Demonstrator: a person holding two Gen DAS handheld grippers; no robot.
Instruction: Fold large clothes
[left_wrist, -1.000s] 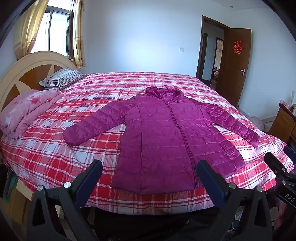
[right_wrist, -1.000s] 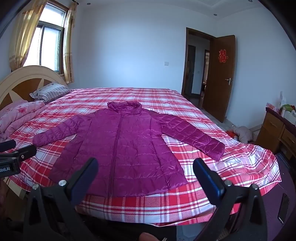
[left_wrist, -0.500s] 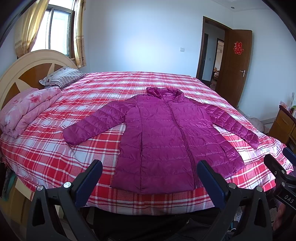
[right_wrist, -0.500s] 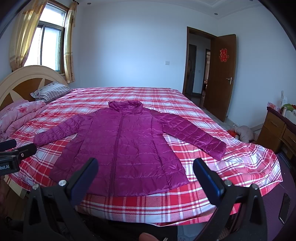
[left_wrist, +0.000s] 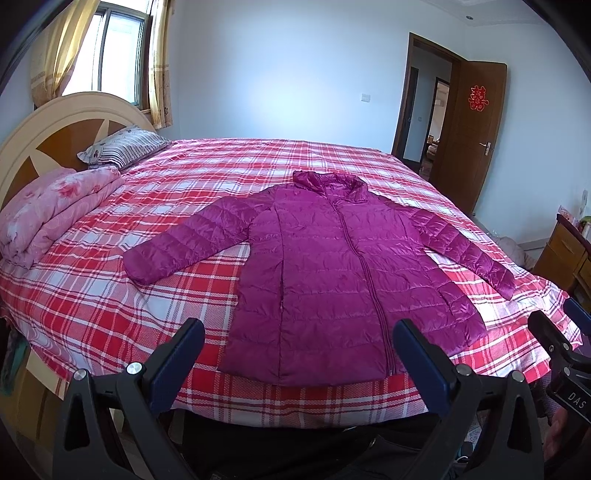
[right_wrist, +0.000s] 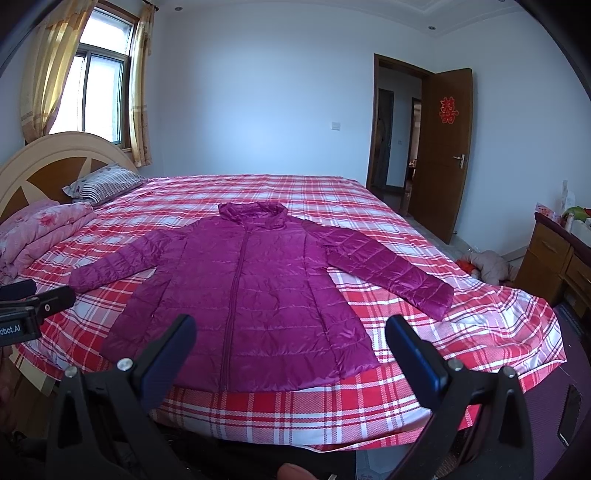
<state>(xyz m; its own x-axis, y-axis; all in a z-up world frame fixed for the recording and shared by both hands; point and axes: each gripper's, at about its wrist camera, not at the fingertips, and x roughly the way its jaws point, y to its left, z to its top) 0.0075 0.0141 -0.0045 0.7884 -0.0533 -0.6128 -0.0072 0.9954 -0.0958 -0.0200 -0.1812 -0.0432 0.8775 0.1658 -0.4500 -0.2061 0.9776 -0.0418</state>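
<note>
- Large bed with red, white and pink plaid cover (left_wrist: 110, 295) (right_wrist: 406, 398): fills most of both views; near edge just ahead of both grippers.
- Rounded cream and brown wooden headboard (left_wrist: 48, 133) (right_wrist: 44, 162): stands at left end of the bed, below a curtained window.
- Magenta quilted puffer jacket with front zipper (left_wrist: 332, 280) (right_wrist: 243, 295): lies flat, front up, near the middle of the bed; zipped closed, hem toward the near edge, collar toward the far wall; both sleeves spread outward and angled down toward the hem; unfolded, touched by neither gripper.
- Brown wooden door with red paper ornament (left_wrist: 476, 122) (right_wrist: 447, 147): stands open at the far right corner.
- Folded pink floral quilt (left_wrist: 48, 218) (right_wrist: 33, 236): rests on the bed against the headboard, well apart from the jacket's sleeve.
- Wooden drawer cabinet (left_wrist: 565, 254) (right_wrist: 554, 258): at right of the bed, items on top too small to identify.
- Striped pillow (left_wrist: 122, 149) (right_wrist: 99, 184): lies beyond the quilt, by the headboard.
- Left gripper (left_wrist: 298, 343): blue-padded fingers spread wide apart, empty, held off the near bed edge, short of the hem.
- Right gripper (right_wrist: 291, 339): fingers likewise wide apart, empty, short of the hem; seen at right edge of the left view.
</note>
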